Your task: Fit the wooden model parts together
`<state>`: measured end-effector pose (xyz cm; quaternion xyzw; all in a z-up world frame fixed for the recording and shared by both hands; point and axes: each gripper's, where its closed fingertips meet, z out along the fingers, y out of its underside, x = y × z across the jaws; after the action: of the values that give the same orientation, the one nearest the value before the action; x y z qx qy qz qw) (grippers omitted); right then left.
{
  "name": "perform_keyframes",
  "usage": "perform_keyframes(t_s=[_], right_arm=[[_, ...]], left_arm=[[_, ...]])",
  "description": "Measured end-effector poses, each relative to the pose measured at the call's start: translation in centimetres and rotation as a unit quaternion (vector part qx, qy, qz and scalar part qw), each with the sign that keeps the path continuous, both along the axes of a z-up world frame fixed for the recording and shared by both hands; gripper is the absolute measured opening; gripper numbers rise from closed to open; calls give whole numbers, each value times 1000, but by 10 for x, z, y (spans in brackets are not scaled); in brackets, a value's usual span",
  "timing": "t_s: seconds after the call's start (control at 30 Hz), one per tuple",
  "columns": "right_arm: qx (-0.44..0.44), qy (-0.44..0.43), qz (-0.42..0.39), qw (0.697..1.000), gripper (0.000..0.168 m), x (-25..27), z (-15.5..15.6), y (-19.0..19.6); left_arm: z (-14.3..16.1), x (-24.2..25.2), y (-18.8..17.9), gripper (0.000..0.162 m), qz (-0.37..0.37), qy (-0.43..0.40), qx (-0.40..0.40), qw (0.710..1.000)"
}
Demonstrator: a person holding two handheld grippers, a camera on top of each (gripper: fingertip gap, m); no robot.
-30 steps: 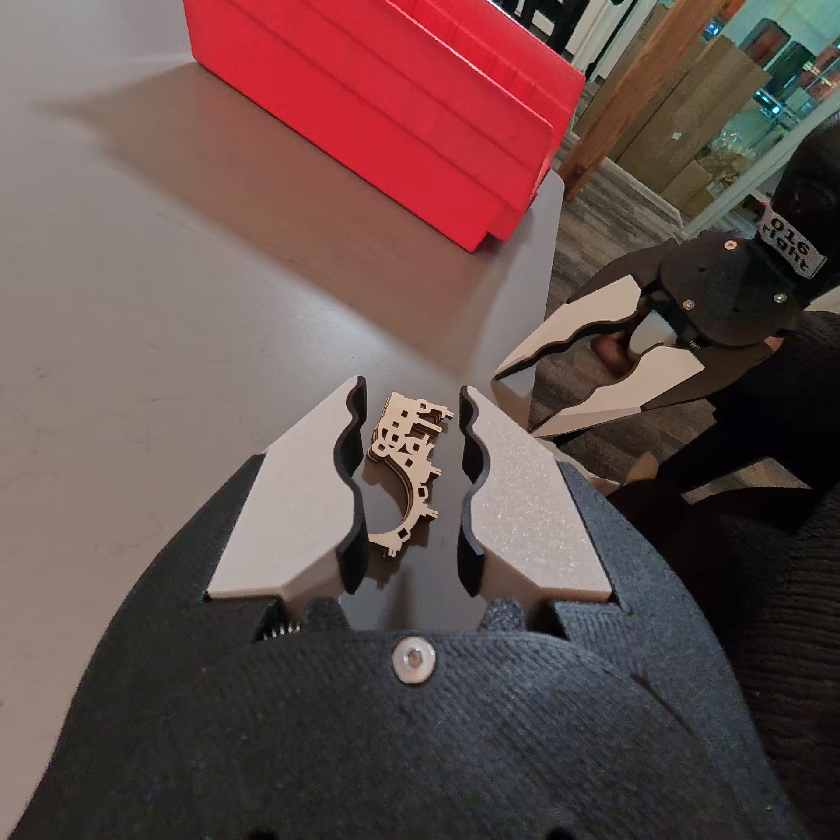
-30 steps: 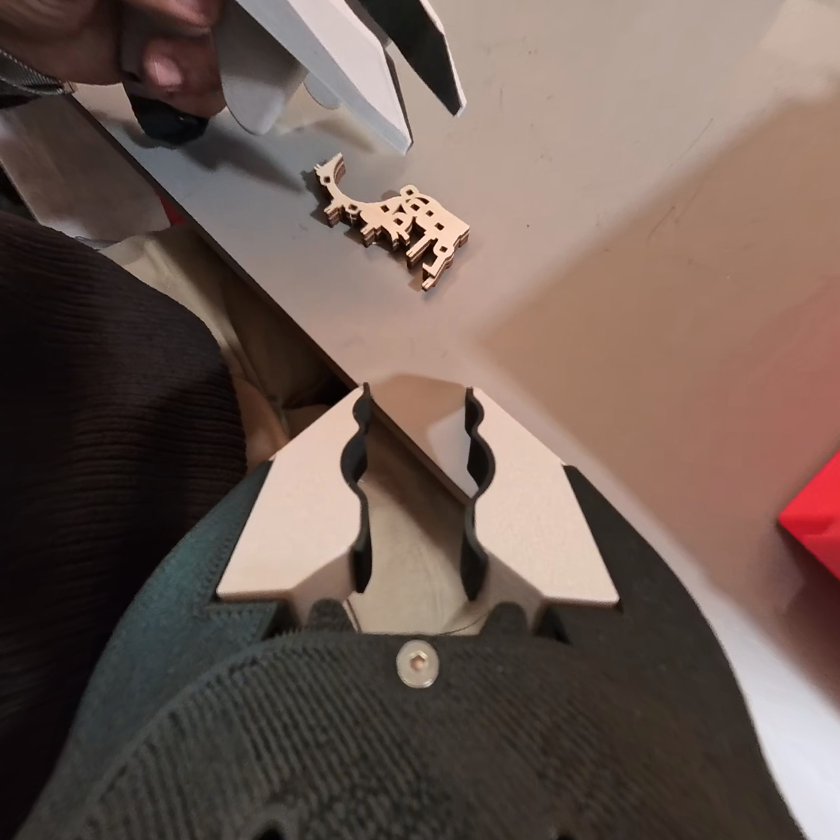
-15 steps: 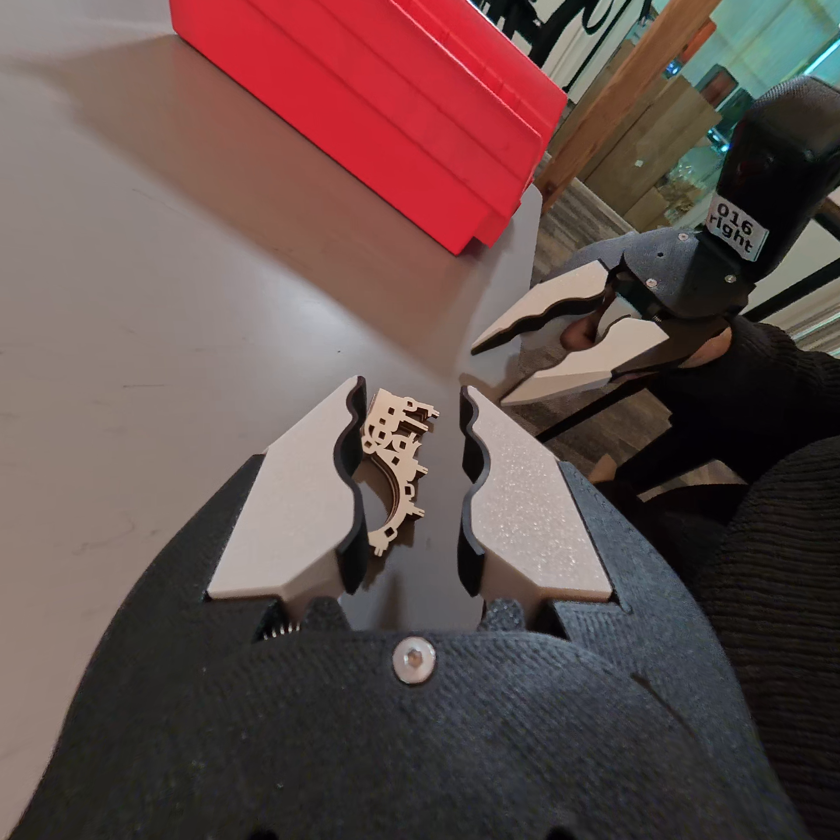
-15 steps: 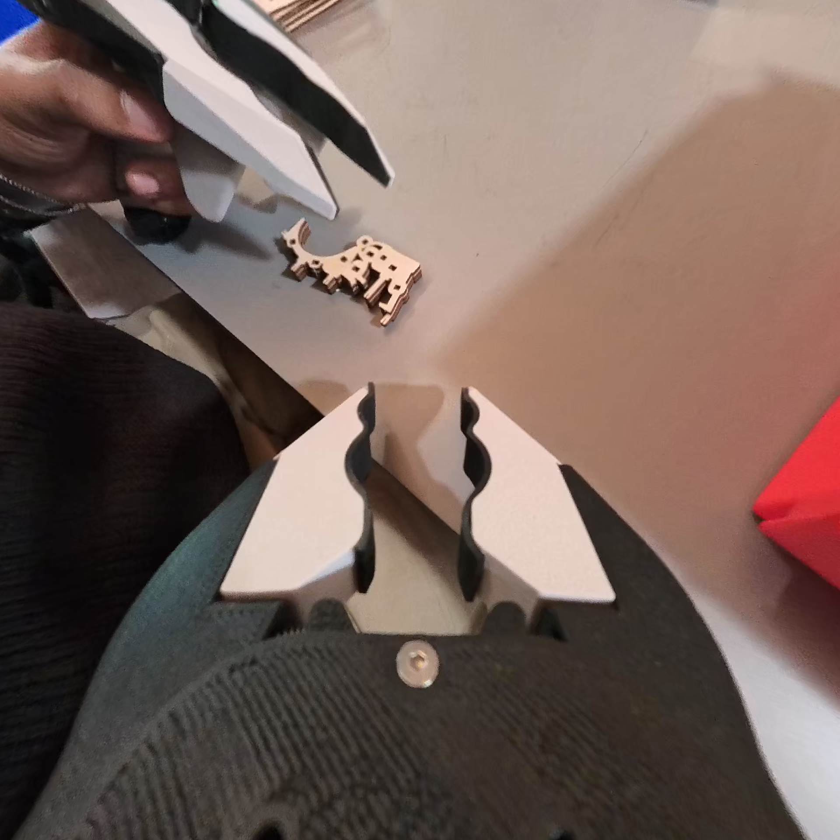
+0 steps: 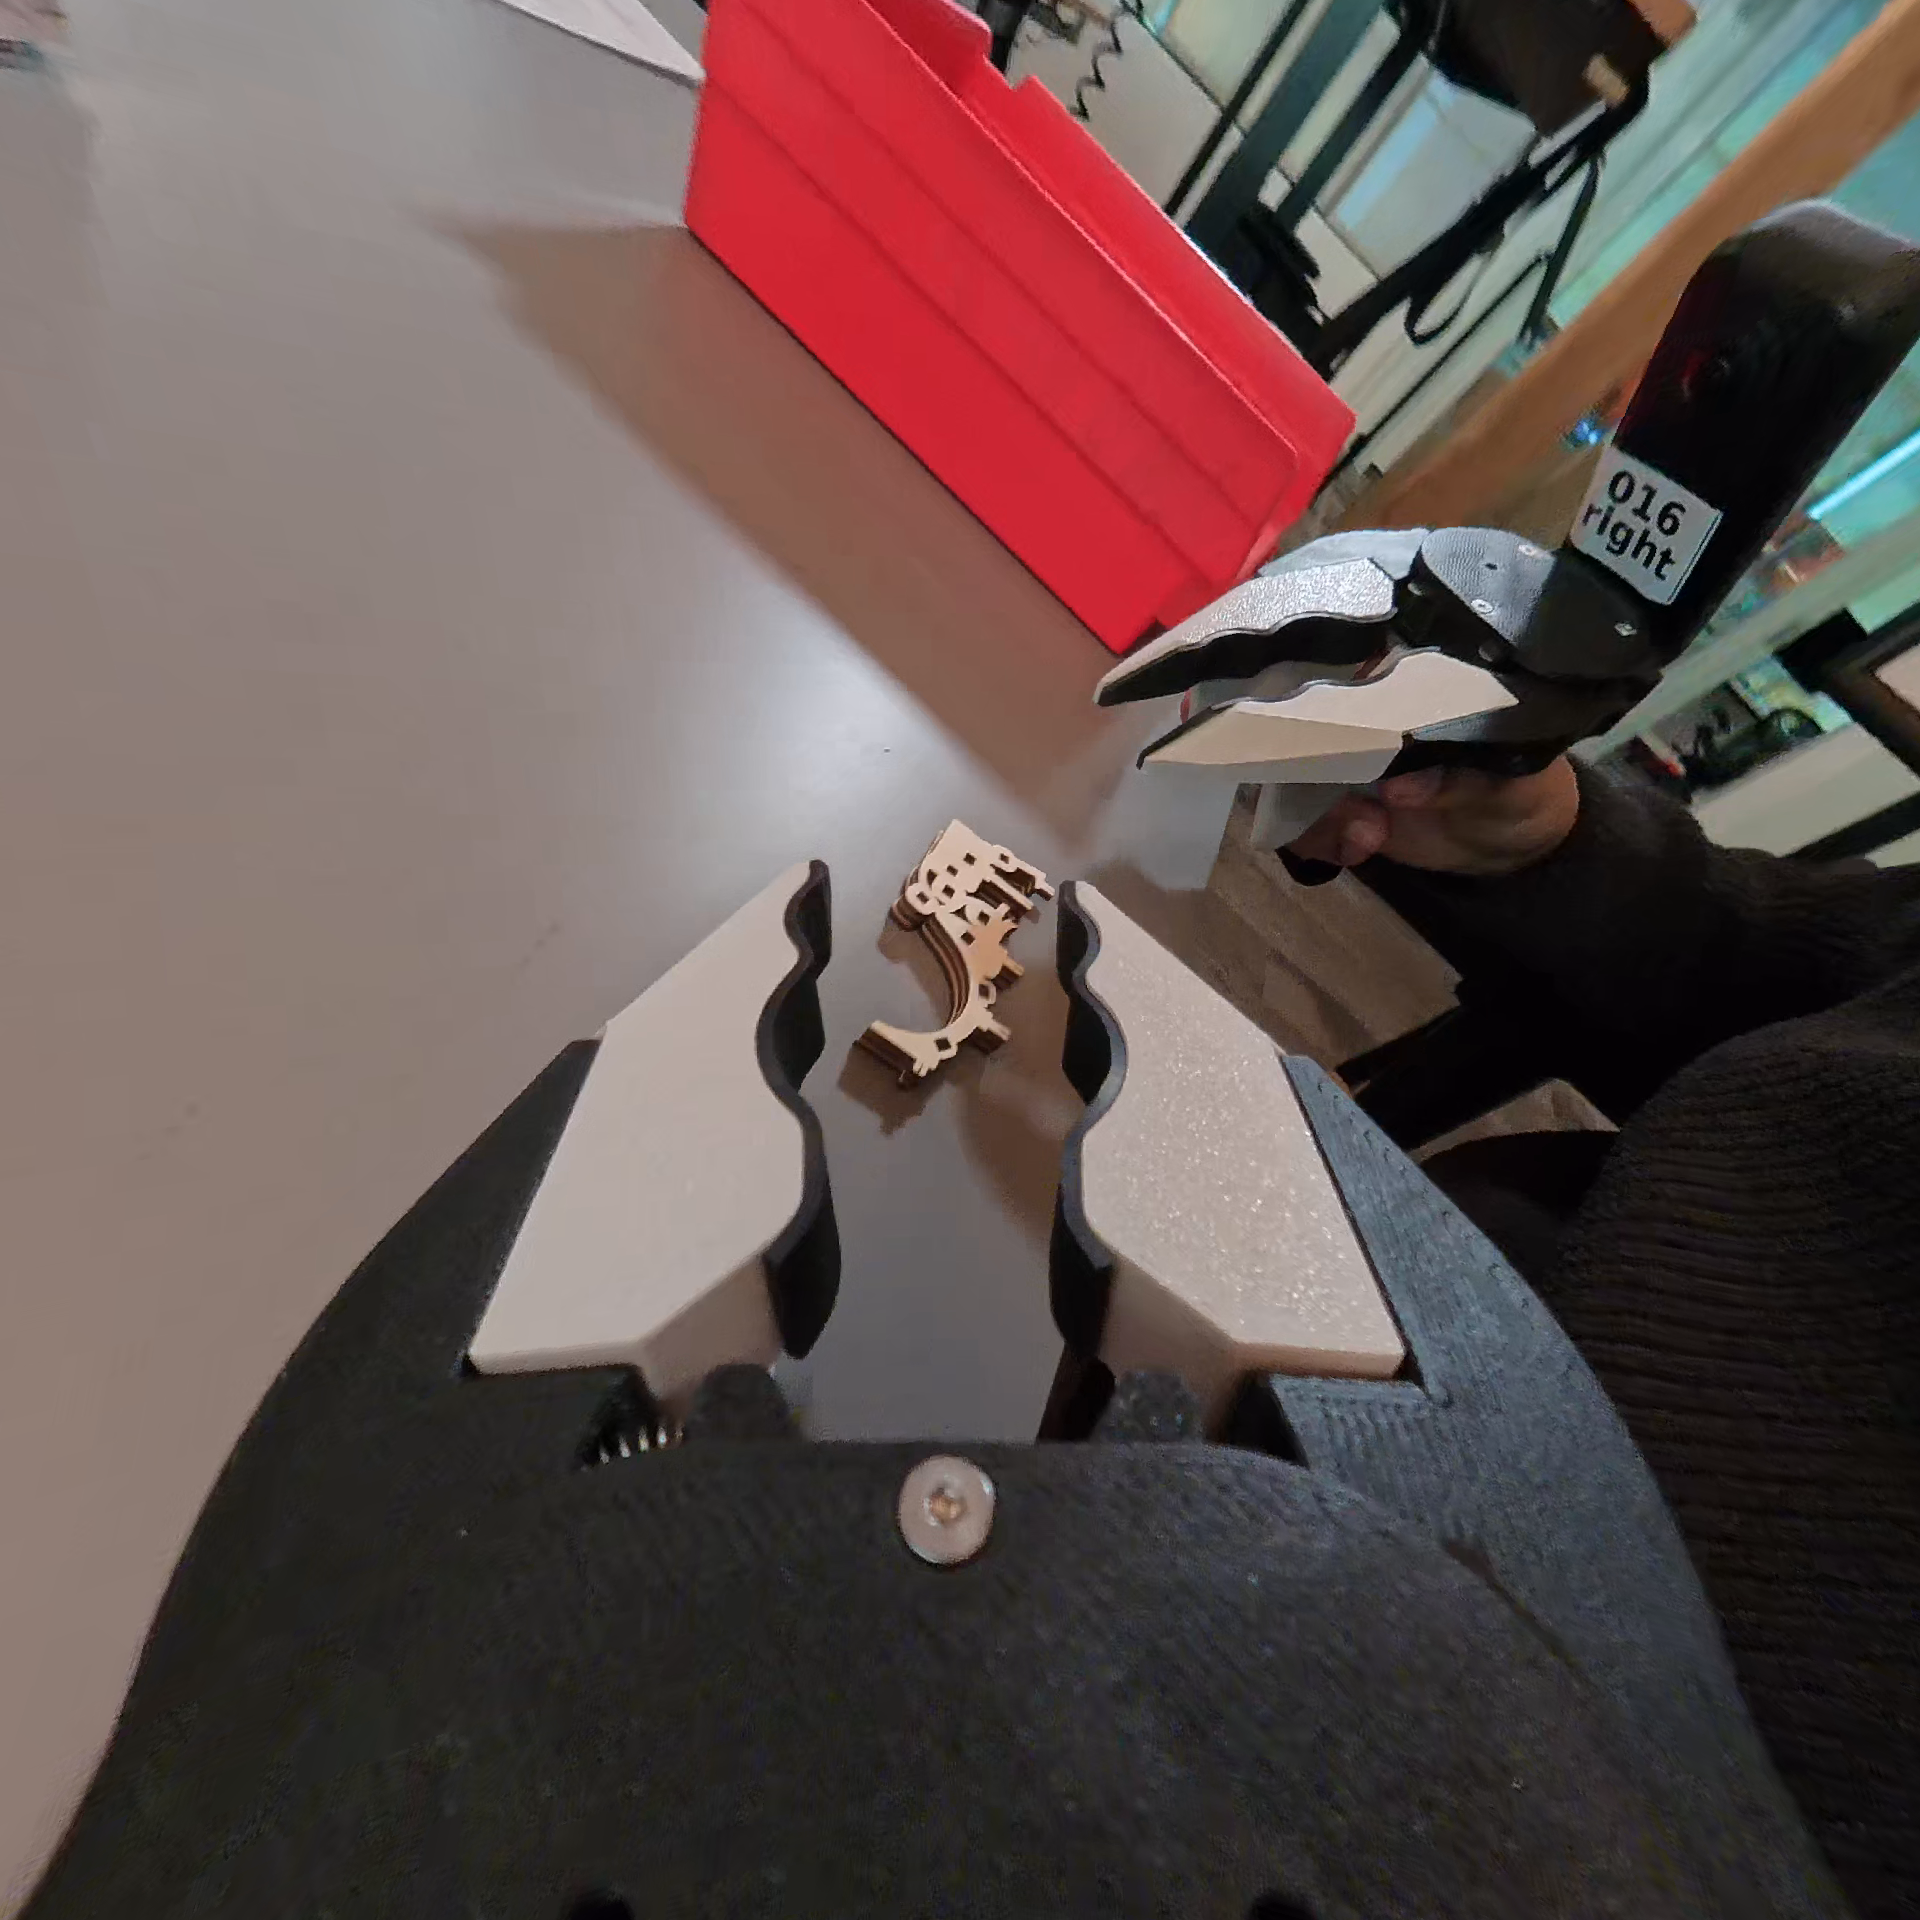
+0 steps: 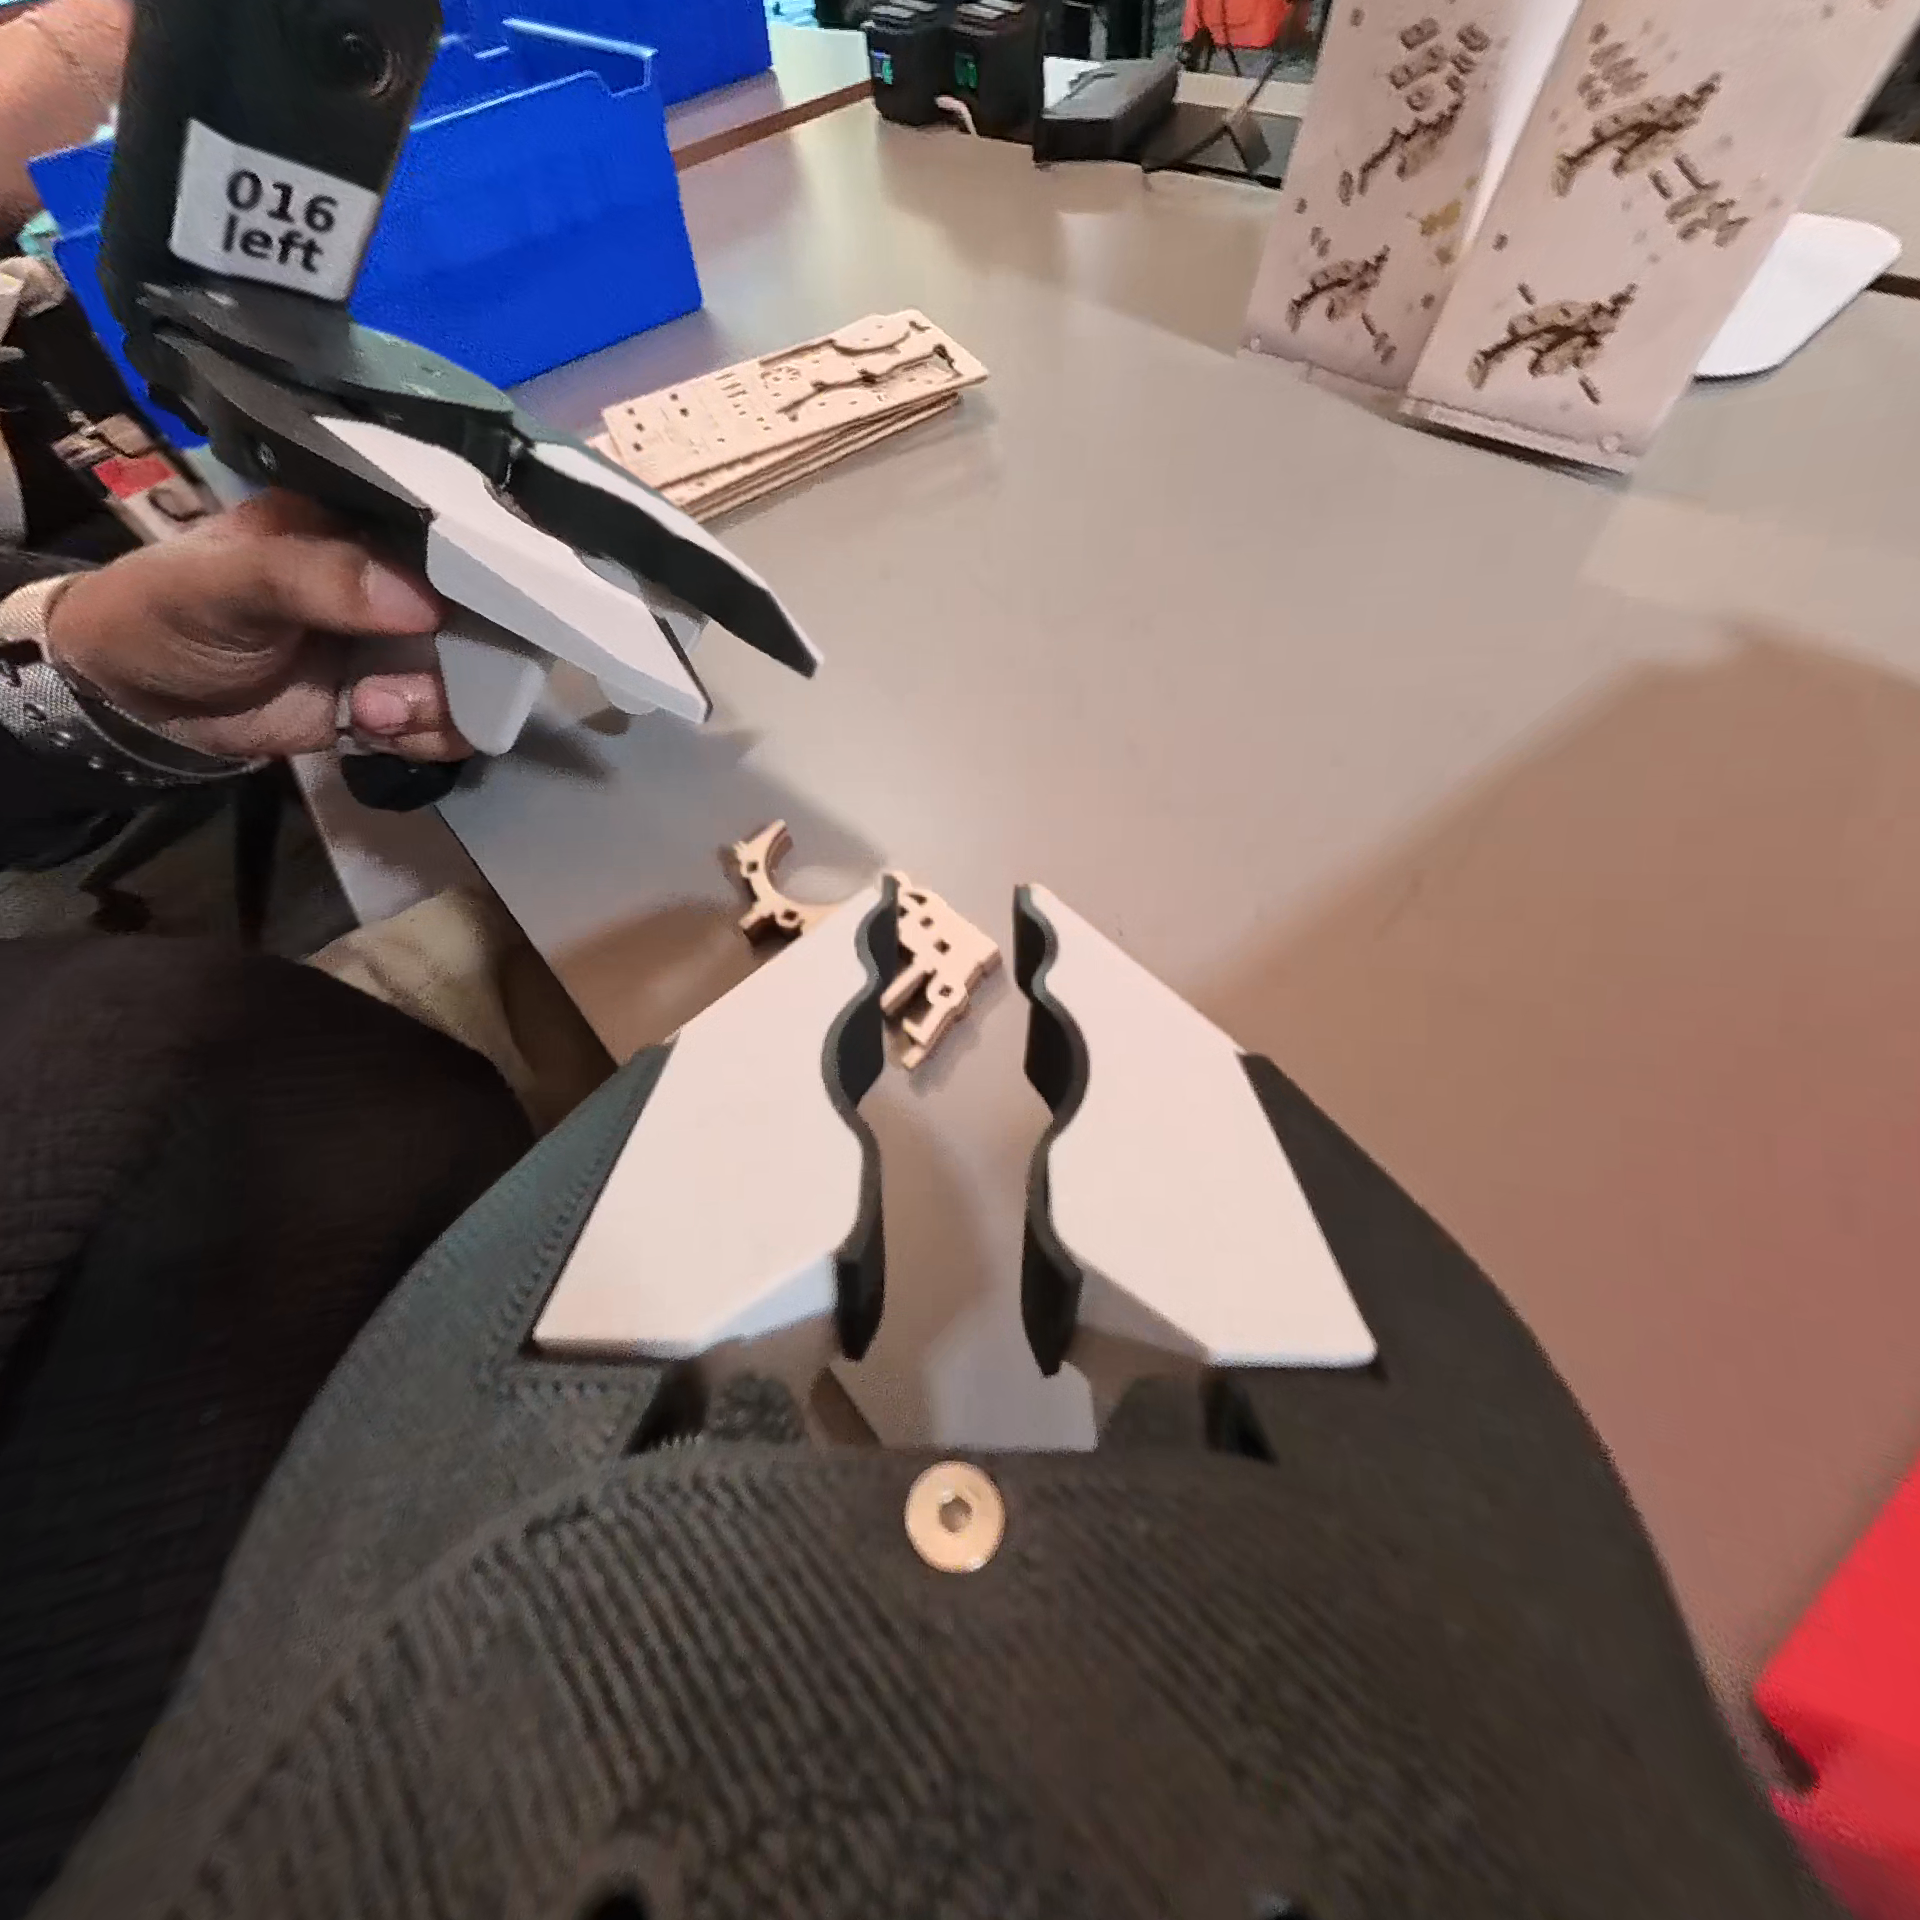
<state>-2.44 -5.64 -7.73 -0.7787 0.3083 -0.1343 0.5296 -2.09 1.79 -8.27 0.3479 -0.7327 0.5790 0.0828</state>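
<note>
A small stack of flat, laser-cut wooden model parts [image 5: 951,961] lies on the grey table [image 5: 312,623] near its front edge. My left gripper [image 5: 945,912] is open and empty, and the stack lies just beyond and between its fingertips. My right gripper [image 5: 1127,727] hovers open to the right of the stack, above the table edge. In the right wrist view the right gripper [image 6: 956,891] is open and empty, with the parts [image 6: 940,966] between its tips and a curved end [image 6: 767,883] sticking out left. The left gripper [image 6: 758,691] hovers above on the left.
A red bin [image 5: 987,312] stands behind the parts; its corner shows in the right wrist view [image 6: 1849,1714]. A stack of wooden part sheets [image 6: 800,405], a blue bin [image 6: 540,239] and upright instruction sheets [image 6: 1507,208] stand farther back. A person's dark sleeve [image 5: 1662,1039] is beside the table edge. The grippers' ends are close to 8 centimetres from one another.
My right gripper has come in over the table edge, so the parts now lie between its fingertips. My left gripper has drawn back a little. The parts have not moved.
</note>
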Motion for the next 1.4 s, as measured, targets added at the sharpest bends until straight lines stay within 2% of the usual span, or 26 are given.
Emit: perform_keyframes(t_s=[0.27, 0.53, 0.73, 0.93, 1.27, 1.4], right_arm=[[-3, -3, 68, 998, 20, 4, -1, 35], [-1, -5, 73, 997, 19, 7, 0, 38], [-8, 1, 62, 998, 19, 10, -5, 33], [-14, -1, 45, 999, 19, 7, -6, 23], [-26, -23, -31, 999, 17, 3, -2, -17], [-12, -5, -23, 1000, 18, 1, -4, -13]], left_arm=[[-1, -4, 31, 42, 58, -1, 3, 998], [4, -14, 30, 13, 30, 1, -17, 999], [8, -15, 26, 1, 15, -11, -22, 1000], [14, -11, 23, 3, 13, -29, -25, 999], [14, -5, -10, 2, -37, -52, -13, 998], [17, -11, -13, 2, -47, -51, -20, 997]])
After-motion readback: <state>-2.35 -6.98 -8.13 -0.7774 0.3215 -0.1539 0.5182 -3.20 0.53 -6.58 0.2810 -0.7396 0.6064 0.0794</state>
